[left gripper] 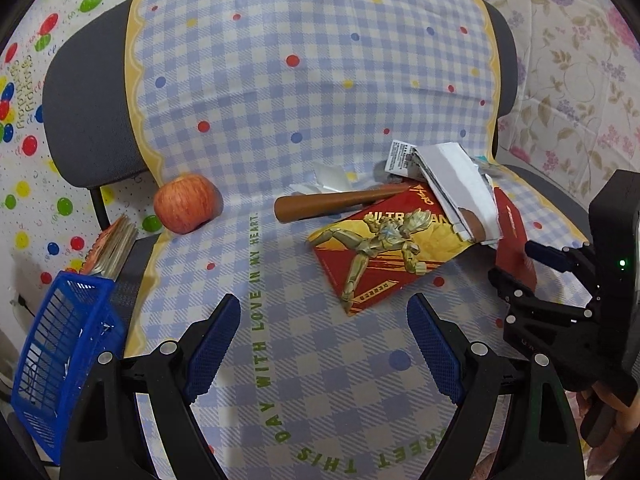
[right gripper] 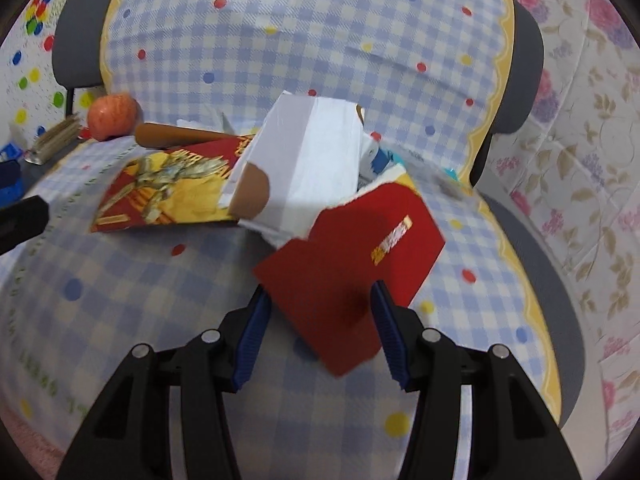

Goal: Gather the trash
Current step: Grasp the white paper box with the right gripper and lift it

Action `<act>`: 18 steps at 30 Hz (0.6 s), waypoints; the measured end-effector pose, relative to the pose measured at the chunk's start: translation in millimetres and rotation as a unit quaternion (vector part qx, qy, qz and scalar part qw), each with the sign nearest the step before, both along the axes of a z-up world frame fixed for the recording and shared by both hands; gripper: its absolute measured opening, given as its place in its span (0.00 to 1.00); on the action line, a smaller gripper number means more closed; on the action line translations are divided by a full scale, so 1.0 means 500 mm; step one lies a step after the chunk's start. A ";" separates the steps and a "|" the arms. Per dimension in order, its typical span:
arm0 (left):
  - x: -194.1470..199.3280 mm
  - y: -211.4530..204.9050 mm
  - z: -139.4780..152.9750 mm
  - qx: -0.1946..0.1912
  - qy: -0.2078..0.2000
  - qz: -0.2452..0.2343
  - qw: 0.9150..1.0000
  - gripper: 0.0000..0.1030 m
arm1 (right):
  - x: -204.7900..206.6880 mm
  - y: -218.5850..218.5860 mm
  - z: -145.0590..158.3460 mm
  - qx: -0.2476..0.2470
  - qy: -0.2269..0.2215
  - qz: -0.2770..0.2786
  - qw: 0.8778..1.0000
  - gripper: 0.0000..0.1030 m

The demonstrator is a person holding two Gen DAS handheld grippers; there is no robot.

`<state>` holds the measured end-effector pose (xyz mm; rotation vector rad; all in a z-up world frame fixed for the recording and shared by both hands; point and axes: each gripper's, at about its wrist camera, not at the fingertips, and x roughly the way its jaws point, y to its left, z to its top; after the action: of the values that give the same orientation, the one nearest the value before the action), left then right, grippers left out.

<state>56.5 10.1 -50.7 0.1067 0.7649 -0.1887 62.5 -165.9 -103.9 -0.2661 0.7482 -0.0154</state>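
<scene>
- On the chair seat, left wrist view: the left gripper (left gripper: 324, 344) hangs with its jaws spread wide and nothing between them, above the checked cloth (left gripper: 320, 80) that drapes the chair.
- Ahead of it the litter lies uncollected: a red-and-gold Ultraman wrapper (left gripper: 380, 252), a torn white paper packet (left gripper: 456, 184) overlapping the wrapper's far right corner, and a crumpled white scrap (left gripper: 328, 180) behind a brown wooden handle (left gripper: 328, 206).
- An apple (left gripper: 186, 203) sits well to the left, apart from the rubbish.
- A blue plastic basket (left gripper: 60, 344) stands at the seat's left edge, likely the bin for the trash; some pale material shows through its bars, but what it is cannot be told.
- The right gripper (left gripper: 520, 268) reaches in from the right beside a red envelope (left gripper: 516, 252).

- Over the seat's right side, right wrist view: the right gripper (right gripper: 318, 324) holds its jaws about half apart, with the near corner of the red envelope (right gripper: 352, 264) lying between the pads (right gripper: 252, 332).
- The picture is blurred; the pads appear not to press on the card, so nothing is gripped.
- White packet (right gripper: 308, 160) and Ultraman wrapper (right gripper: 168, 184) lie just beyond.

- By this onlooker's reckoning the job is at its start: every visible piece remains on the cloth, and the envelope looks to be the first pick.
</scene>
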 end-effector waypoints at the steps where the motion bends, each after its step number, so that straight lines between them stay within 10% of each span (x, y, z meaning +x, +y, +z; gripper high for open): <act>1: 0.000 -0.001 -0.002 0.000 0.001 0.000 1.000 0.83 | 0.003 -0.001 -0.001 -0.005 -0.003 -0.003 1.000 0.48; 9: -0.010 -0.023 -0.001 0.012 -0.002 -0.014 1.000 0.83 | -0.065 -0.072 0.064 0.023 -0.048 -0.032 0.998 0.05; 18: 0.011 -0.101 -0.025 0.060 -0.001 -0.046 0.997 0.83 | -0.154 -0.193 0.168 0.158 -0.091 -0.062 0.981 0.02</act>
<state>61.8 -40.3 -63.4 0.2560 0.7703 -0.2307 -14.6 -262.6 -20.0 0.0856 0.5739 -0.0385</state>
